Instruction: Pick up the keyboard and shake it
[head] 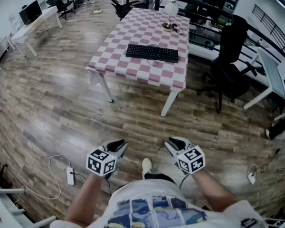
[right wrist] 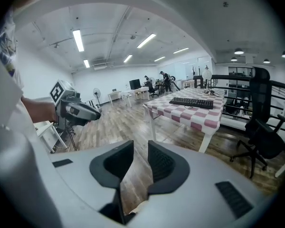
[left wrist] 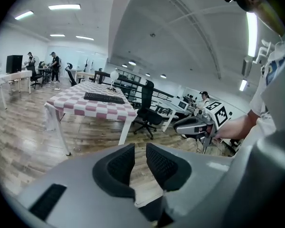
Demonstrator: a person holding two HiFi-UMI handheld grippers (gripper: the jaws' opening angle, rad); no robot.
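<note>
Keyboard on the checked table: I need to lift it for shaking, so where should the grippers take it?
Probably take the keyboard by its short ends, left gripper and right gripper from either side: it lies long, flat, broadside to you.

Pink-checked table point(head: 147, 72) w/ lamp point(head: 171, 9), black office chair point(head: 230, 61) beside, power strip point(head: 70, 175) on wood floor point(head: 47, 108)

Bright ceiling strip lights point(right wrist: 78, 40); sharp pictures, strong fisheye bending, dark vignetted corners.

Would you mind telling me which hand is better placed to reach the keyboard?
Neither clearly: the left hand-held gripper and right hand-held gripper are abreast, slightly open, empty, equally far from the keyboard.
</note>
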